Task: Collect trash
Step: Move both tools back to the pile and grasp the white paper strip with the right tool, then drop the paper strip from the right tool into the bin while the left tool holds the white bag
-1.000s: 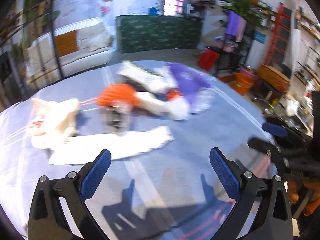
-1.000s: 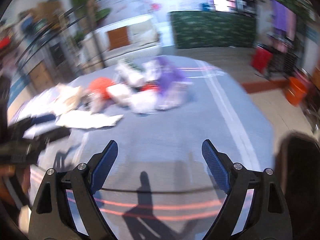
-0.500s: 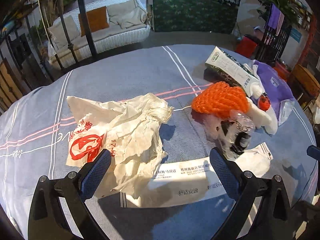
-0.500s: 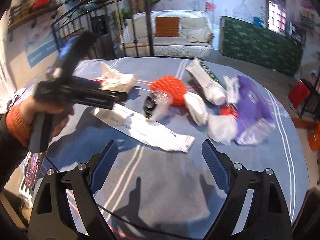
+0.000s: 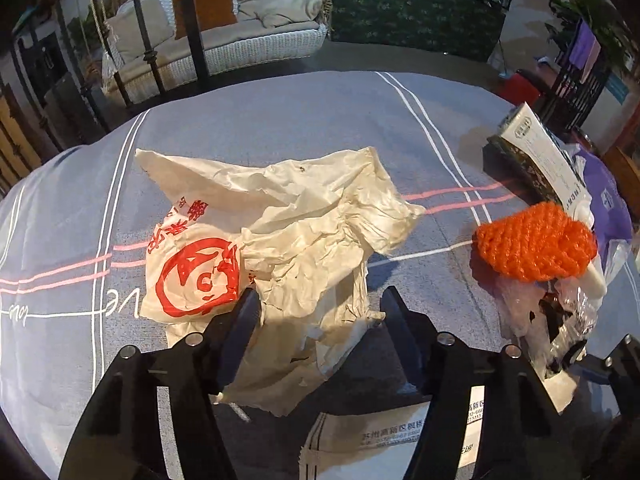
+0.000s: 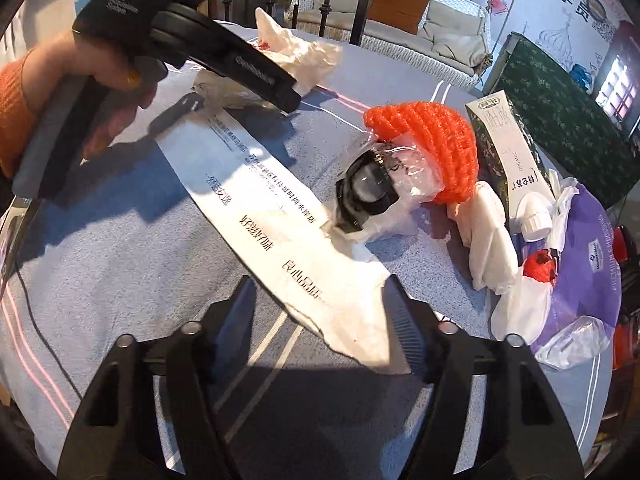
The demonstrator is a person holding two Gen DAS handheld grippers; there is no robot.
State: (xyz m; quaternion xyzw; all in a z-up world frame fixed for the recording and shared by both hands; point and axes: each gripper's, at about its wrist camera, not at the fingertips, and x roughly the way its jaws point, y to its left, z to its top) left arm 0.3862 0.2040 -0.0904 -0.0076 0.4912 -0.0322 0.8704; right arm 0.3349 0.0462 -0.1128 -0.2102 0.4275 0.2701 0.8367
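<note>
Trash lies on a blue-grey tablecloth (image 5: 280,120). My left gripper (image 5: 318,300) is open, its jaws astride the near edge of a crumpled cream paper bag (image 5: 280,232) with a red logo. My right gripper (image 6: 318,292) is open, its jaws astride the near end of a long white printed paper bag (image 6: 280,216). The left gripper also shows in the right wrist view (image 6: 280,96), over the cream bag (image 6: 304,52). An orange foam net (image 6: 432,140), a black cup in clear plastic (image 6: 368,192), a carton (image 6: 508,148) and a purple bag (image 6: 584,264) lie to the right.
The orange net (image 5: 532,240), carton (image 5: 536,156) and the white printed bag (image 5: 384,436) show in the left wrist view. A wicker sofa (image 5: 224,28) and black iron posts (image 5: 188,12) stand beyond the table. A black cable (image 6: 36,320) runs along the left of the cloth.
Both grippers have come down close to the table and narrowed their jaws. The left one now straddles the cream bag, the right one the white printed bag.
</note>
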